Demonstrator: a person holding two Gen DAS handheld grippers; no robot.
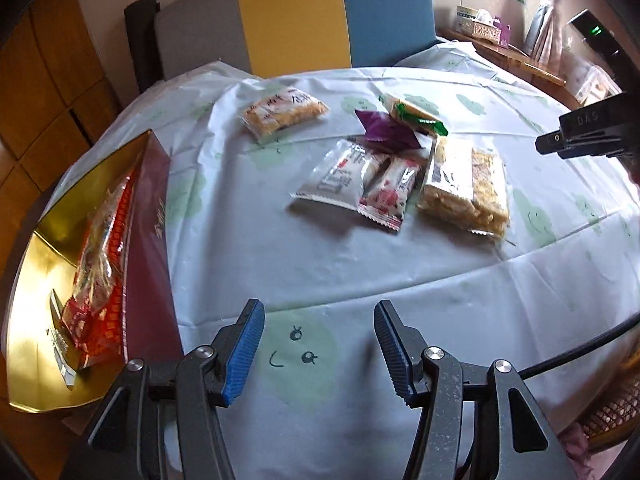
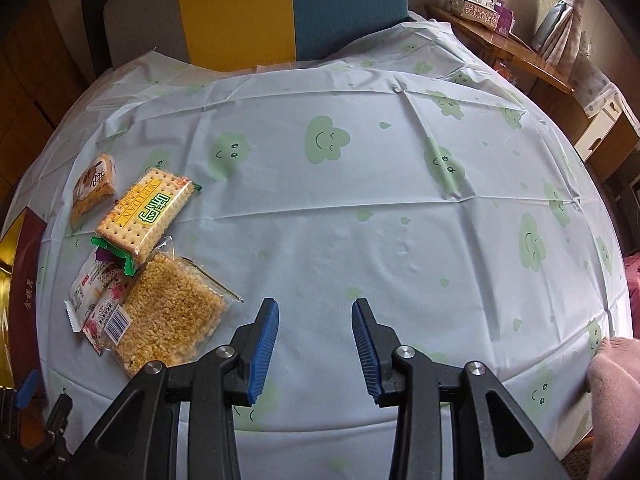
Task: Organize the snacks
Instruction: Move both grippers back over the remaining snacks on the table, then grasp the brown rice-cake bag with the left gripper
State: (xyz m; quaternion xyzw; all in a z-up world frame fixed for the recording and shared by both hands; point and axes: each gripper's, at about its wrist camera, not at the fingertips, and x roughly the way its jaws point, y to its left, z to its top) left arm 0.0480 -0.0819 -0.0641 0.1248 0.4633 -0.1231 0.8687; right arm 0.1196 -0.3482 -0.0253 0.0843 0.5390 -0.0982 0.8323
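Several snack packs lie in a loose pile on the cloud-print tablecloth [image 1: 320, 256]: a puffed-rice pack [image 1: 284, 112], a green-edged cracker pack [image 1: 412, 114], a purple packet [image 1: 388, 132], a white packet [image 1: 340, 174], a floral red packet [image 1: 390, 192] and a rice-crisp pack [image 1: 464, 188]. At the left stands a gold box with a dark red wall [image 1: 148, 220], holding a red snack bag [image 1: 104, 260]. My left gripper [image 1: 320, 312] hangs open over bare cloth, short of the pile. My right gripper [image 2: 316, 308] is open and empty, with the rice-crisp pack [image 2: 168, 316] and cracker pack [image 2: 148, 212] to its left.
A grey, yellow and blue chair back [image 1: 292, 20] stands behind the table. A wooden desk with a tissue box [image 2: 476, 10] is at the far right. A pink sleeve [image 2: 612, 380] rests on the table's right edge. Bare cloth spreads ahead of the right gripper.
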